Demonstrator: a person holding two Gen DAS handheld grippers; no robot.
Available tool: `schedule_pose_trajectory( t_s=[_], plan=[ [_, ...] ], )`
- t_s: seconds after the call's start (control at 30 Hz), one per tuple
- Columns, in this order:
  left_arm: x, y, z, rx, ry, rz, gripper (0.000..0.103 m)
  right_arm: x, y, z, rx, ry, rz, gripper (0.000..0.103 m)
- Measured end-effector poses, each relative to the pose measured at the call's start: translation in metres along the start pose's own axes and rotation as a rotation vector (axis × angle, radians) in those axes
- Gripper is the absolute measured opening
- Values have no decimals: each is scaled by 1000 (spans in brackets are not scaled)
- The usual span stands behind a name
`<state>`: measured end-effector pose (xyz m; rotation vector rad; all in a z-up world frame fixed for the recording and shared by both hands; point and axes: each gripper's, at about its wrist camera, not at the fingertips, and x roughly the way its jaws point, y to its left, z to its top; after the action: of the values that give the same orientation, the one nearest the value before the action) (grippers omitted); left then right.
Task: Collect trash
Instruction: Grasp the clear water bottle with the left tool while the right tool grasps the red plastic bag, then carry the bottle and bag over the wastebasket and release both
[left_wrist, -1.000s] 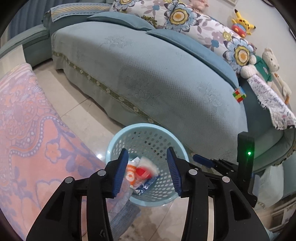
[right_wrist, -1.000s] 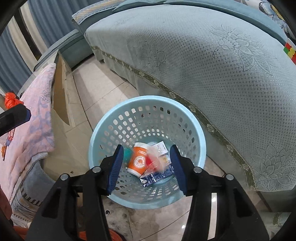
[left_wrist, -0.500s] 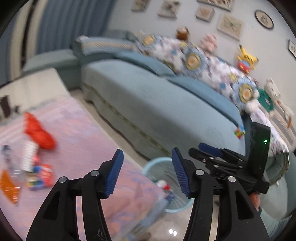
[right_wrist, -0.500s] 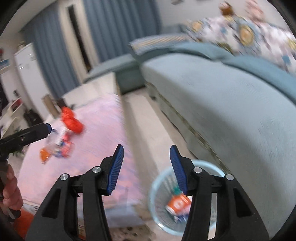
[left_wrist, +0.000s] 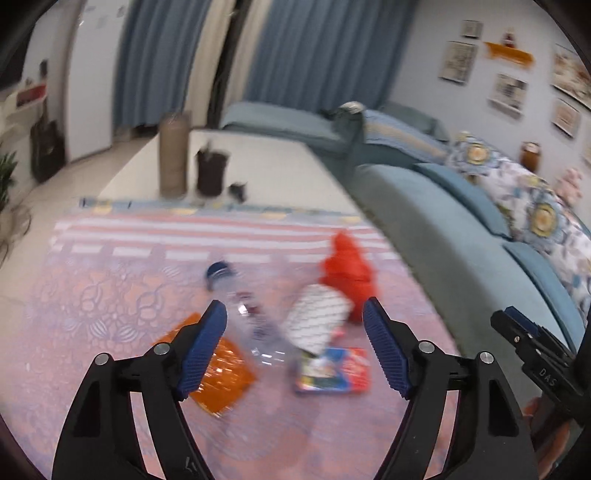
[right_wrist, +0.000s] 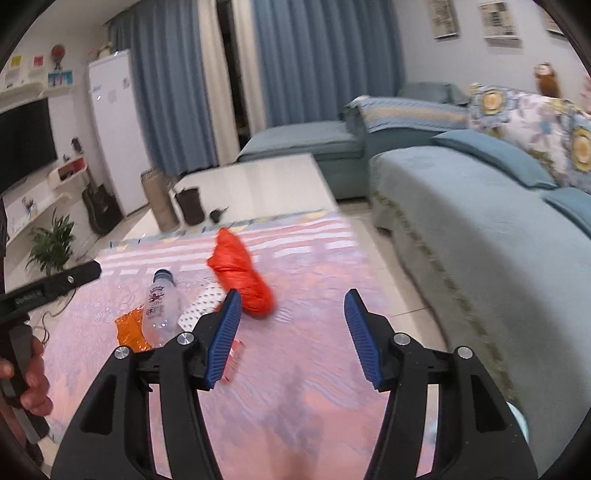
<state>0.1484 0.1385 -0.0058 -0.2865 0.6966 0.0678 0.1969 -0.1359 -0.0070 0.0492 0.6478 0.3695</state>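
Trash lies on a pink patterned tablecloth (left_wrist: 92, 295): a red plastic bag (left_wrist: 347, 275), a clear plastic bottle (left_wrist: 245, 306) with a blue cap, a white dotted wrapper (left_wrist: 317, 323), an orange foil wrapper (left_wrist: 221, 373) and a blue-red packet (left_wrist: 332, 371). My left gripper (left_wrist: 295, 343) is open and empty above the bottle and wrappers. My right gripper (right_wrist: 291, 332) is open and empty, just right of the red bag (right_wrist: 242, 277); the bottle (right_wrist: 160, 306) and orange wrapper (right_wrist: 129, 328) lie to its left.
A blue sofa (right_wrist: 480, 229) with floral cushions runs along the right. A brown roll (left_wrist: 173, 155) and a dark cup (left_wrist: 210, 171) stand on the white table beyond the cloth. The basket's rim (right_wrist: 519, 417) peeks at lower right. The other gripper shows at the edge of each view.
Both grippers have swung up and away from the blue trash basket to face the table with the trash. Both stayed open and empty.
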Motion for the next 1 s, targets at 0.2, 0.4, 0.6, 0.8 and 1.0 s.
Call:
schedule_pose_trajectory(
  t_s=[0.2,0.4,0.6,0.8,1.0],
  plan=[
    [79,41,0,-115,116,38,74,96,36,13,-42,91,58,54],
    [127,42,-4,-134,187,66,73,155,53,12,-92,145,73,58],
    [148,34,-12,-94,228,119,74,191,45,3,-70,209,96,58],
    [153,32,-17,-89,232,112,69,194,39,-5,-55,206,119,40],
    [145,25,-25,-60,201,80,66,180,33,-6,-40,166,120,30]
  ],
)
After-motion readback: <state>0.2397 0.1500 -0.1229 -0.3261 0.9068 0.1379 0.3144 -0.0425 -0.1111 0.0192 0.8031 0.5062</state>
